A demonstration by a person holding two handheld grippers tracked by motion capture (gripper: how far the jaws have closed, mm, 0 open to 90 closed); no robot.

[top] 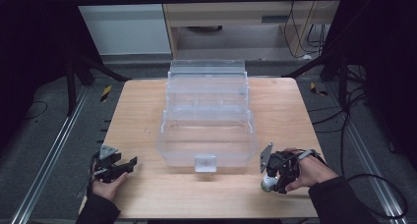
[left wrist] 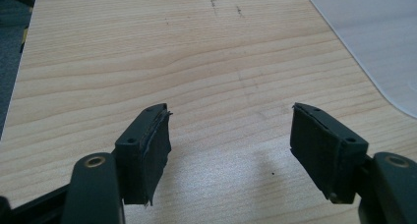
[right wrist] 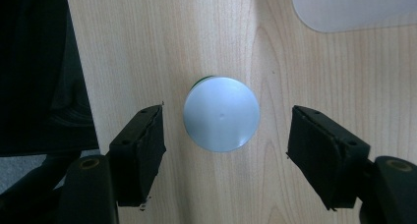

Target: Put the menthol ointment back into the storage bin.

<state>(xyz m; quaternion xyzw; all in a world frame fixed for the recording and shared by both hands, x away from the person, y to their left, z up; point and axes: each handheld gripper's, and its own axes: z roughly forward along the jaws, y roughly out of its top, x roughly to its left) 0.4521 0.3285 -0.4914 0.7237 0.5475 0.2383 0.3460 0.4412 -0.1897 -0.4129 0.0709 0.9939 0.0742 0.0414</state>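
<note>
— Where is the small can compared with the right tool?

— The right tool points straight down at the wooden surface. Its jaws are spread, and the small can stands upright between them with a gap on each side, touching neither. From above it shows a plain silver round top with a little green at its far edge. In the high view the can is at the near right part of the surface, under the right hand.

— Any writing on it?

— I cannot read any label.

— And the left tool?

— The left tool is also spread, with bare wood between the jaws. It is at the near left edge.

— Any containers?

— A clear plastic tiered box stands open in the middle of the surface. Its trays look empty, as far as I can tell.
</note>
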